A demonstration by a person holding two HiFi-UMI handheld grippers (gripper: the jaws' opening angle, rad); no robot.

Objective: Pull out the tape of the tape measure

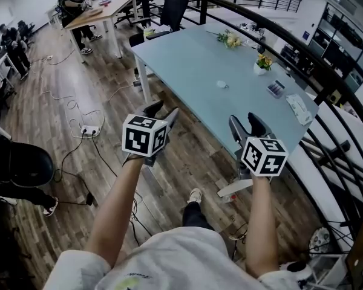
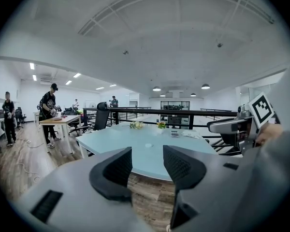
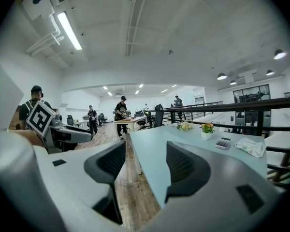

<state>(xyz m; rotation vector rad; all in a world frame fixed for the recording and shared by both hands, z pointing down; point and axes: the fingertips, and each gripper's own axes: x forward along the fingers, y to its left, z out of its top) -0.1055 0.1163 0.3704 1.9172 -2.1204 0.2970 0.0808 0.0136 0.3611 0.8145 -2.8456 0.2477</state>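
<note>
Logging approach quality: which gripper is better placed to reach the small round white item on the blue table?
Left, probably: the open left gripper points straight at the round white item; the open right gripper aims along the table edge.

The left arm point(image 1: 116, 207) and right arm point(image 1: 259, 222) are stretching toward the table point(image 1: 187, 71), holding the left hand-held gripper point(image 1: 162, 111) and right hand-held gripper point(image 1: 247, 125) near its closest edge, jaws standing apart, empty.

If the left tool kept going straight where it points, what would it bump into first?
Most likely the pale blue table, near its front edge, which shows between the open jaws of the left tool with nothing in front. Depth is hard to judge.
</note>
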